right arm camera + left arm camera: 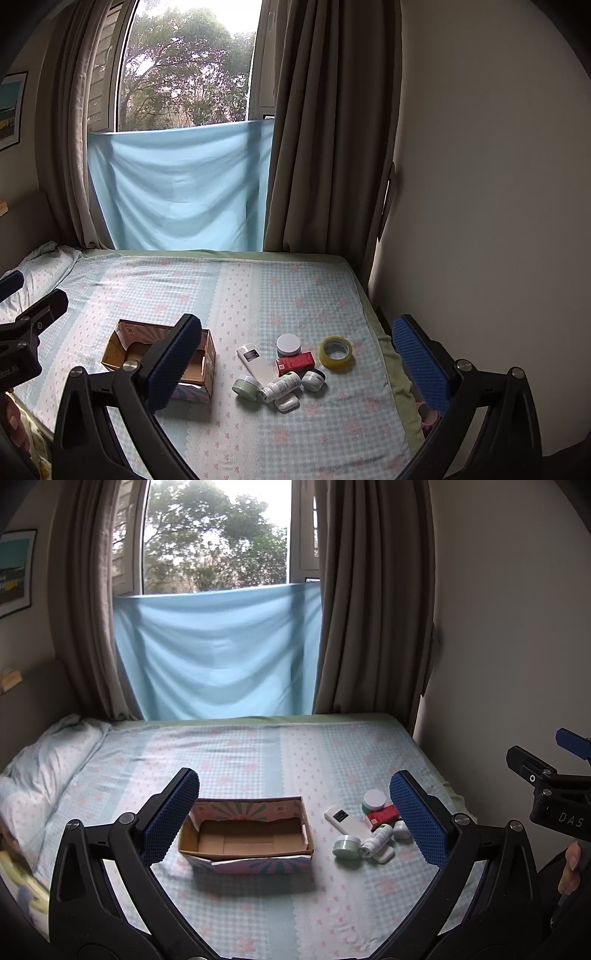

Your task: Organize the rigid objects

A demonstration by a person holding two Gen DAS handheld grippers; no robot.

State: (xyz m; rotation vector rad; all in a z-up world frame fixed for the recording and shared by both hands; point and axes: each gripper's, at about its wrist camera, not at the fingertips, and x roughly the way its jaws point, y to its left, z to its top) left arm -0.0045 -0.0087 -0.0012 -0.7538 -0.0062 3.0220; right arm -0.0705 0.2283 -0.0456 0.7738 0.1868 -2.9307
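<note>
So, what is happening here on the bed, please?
A person holds a gripper in each hand above the bed. The left gripper and right gripper are both open and hold nothing. The cardboard box is empty. The remote, tape roll, red box and jars lie beside it, not yet sorted.

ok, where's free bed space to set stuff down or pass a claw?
Bare sheet between the cardboard box and the remote, across the far half toward the blue cloth, and nearside below the pile. Crowded: remote through tape roll, items touching.
</note>
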